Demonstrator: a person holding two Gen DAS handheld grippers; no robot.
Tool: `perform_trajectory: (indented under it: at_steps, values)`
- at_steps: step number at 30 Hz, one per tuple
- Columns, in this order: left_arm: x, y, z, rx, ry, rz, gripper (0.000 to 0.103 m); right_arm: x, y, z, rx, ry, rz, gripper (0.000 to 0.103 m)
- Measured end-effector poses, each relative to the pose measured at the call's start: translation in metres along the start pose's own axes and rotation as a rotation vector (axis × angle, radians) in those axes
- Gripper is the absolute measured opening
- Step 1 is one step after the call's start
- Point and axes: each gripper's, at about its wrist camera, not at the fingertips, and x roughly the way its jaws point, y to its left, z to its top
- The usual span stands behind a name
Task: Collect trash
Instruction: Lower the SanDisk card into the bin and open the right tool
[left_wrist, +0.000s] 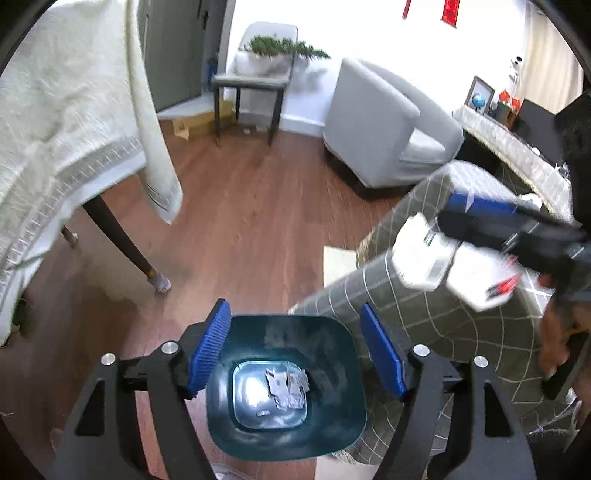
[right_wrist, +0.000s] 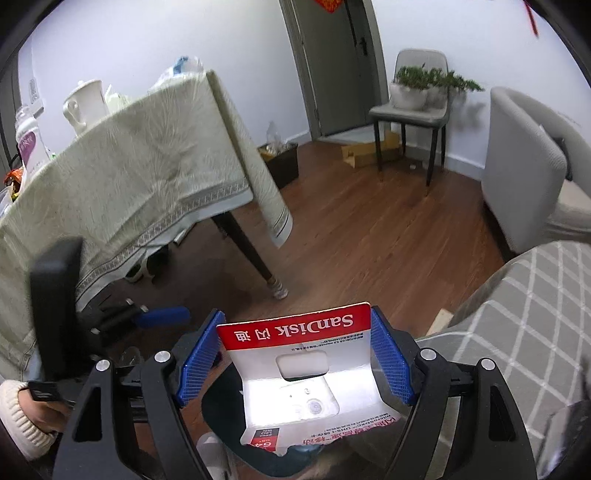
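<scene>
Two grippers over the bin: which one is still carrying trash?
The right gripper: a red-and-white SanDisk card package sits clamped between its blue pads. The left gripper is open and empty above the dark bin.

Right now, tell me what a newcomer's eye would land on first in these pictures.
The red-and-white SanDisk card package, bent into a trough between the blue pads of the right claw, fills the bottom centre of the right wrist view. Next comes the dark teal trash bin directly below the open left claw, with crumpled paper scraps at its bottom. Behind hangs a pale tablecloth.
</scene>
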Motion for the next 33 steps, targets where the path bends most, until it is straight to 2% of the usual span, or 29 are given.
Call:
perform_trajectory:
  at_steps: [4,7,13,22,29,33]
  values:
    - [-0.021,0.009,0.006,-0.005,-0.07,0.025,0.076,0.02,0.006,-0.003,0.029,0.046,0.019,0.079]
    - [-0.037,0.013,0.009,-0.005,-0.117,0.033,0.076,0.042,0.009,-0.011,0.066,0.113,0.029,0.079]
    - [-0.06,0.015,0.009,0.005,-0.169,0.031,0.075,0.08,0.025,-0.028,0.041,0.206,0.024,0.079]
    - [-0.08,0.018,0.016,-0.033,-0.21,0.014,0.059,0.132,0.041,-0.062,-0.007,0.345,0.0,0.079]
    - [-0.086,0.008,0.018,0.002,-0.219,-0.006,0.043,0.153,0.059,-0.083,-0.077,0.409,-0.013,0.079]
    - [-0.089,0.002,0.018,0.013,-0.228,-0.012,0.042,0.16,0.064,-0.09,-0.107,0.436,-0.035,0.079]
